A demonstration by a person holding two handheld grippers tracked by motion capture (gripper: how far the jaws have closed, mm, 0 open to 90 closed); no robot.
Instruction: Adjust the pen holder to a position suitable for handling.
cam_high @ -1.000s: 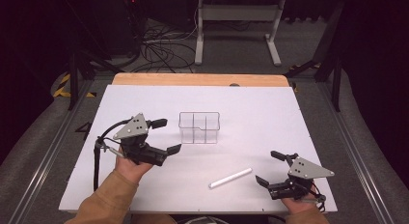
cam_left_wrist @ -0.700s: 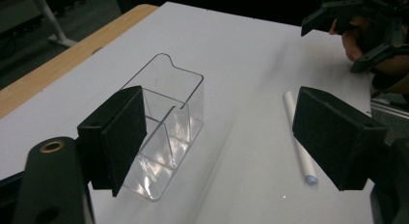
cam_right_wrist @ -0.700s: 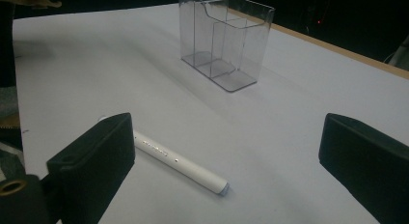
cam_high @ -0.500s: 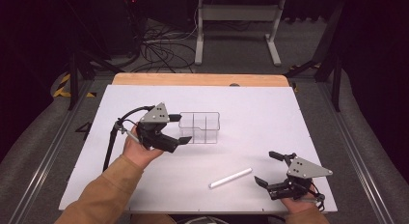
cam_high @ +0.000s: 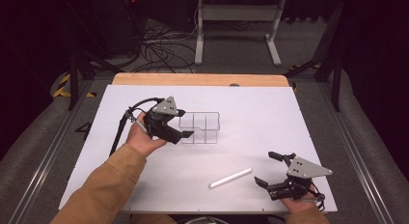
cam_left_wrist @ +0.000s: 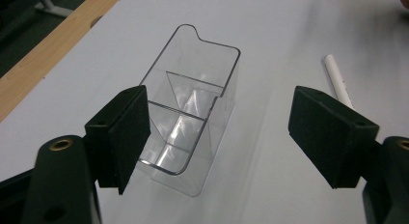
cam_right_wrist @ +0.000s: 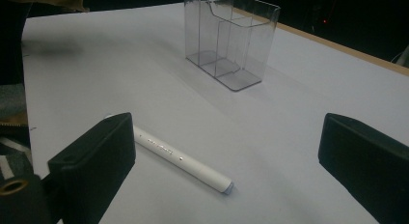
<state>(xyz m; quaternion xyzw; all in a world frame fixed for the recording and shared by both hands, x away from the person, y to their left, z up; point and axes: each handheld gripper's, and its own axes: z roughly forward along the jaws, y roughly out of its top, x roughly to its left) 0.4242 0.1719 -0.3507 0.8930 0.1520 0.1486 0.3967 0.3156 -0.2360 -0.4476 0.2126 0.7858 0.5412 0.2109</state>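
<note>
Watching from the side, I'd say nothing is done yet: the left gripper (cam_high: 185, 134), jaws wide, nears the clear organizer (cam_high: 200, 128), while the right gripper (cam_high: 270, 168) gapes beside the untouched white marker (cam_high: 230, 178).

My left hand-held gripper (cam_left_wrist: 219, 137) has matt black pads. Ahead, a clear glossy plastic organizer (cam_left_wrist: 188, 113) stands on the matt white desk (cam_high: 270, 118), which has a bare wood edge; a smooth white pen (cam_right_wrist: 181, 159) lies nearby
</note>
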